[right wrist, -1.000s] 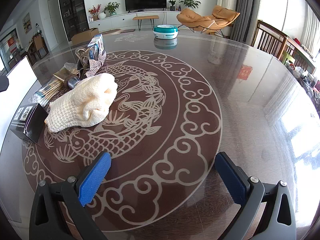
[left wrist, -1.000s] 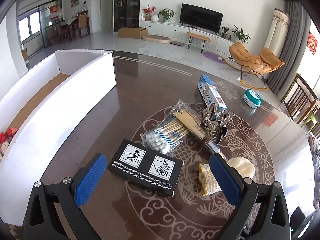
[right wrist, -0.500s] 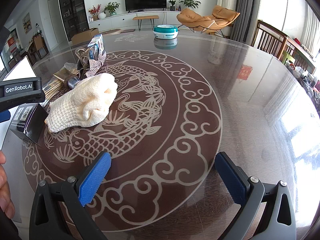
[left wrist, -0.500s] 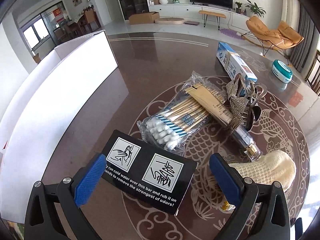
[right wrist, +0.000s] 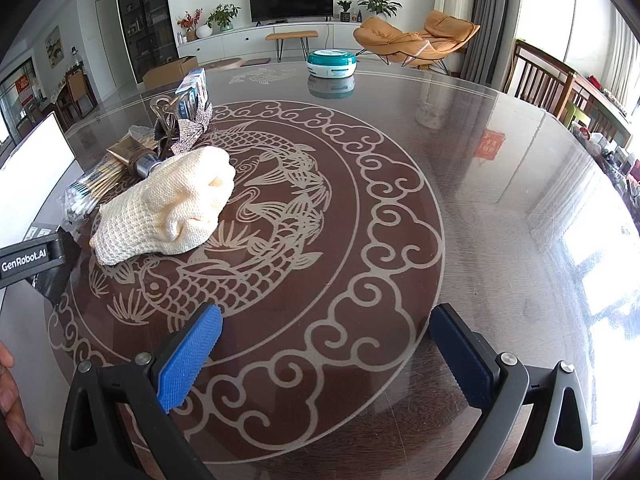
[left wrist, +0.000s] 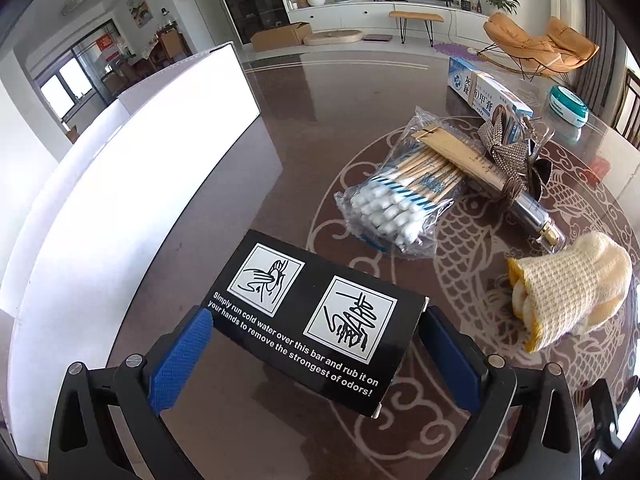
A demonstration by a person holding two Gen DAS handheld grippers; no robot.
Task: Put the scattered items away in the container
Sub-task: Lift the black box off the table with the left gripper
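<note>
A black box with white printed hand-washing pictures (left wrist: 316, 312) lies on the dark table between the blue pads of my left gripper (left wrist: 316, 344), which is open around it, pads close to its two ends. The white container (left wrist: 120, 184) stands to the left. A bag of cotton swabs (left wrist: 400, 196), a bow-tied bundle (left wrist: 504, 152), a metal tube (left wrist: 536, 212), a toothpaste box (left wrist: 488, 92) and a cream knit glove (left wrist: 572, 288) lie beyond. My right gripper (right wrist: 324, 356) is open and empty above the table, with the glove (right wrist: 172, 208) to its far left.
A teal round tin (right wrist: 331, 63) sits at the table's far side. The left gripper's body (right wrist: 28, 258) and a hand (right wrist: 12, 400) show at the left edge of the right wrist view. Wooden chairs (right wrist: 540, 84) stand at the right.
My left gripper has moved forward and down over the black box, which now lies between its pads. The right gripper has not moved.
</note>
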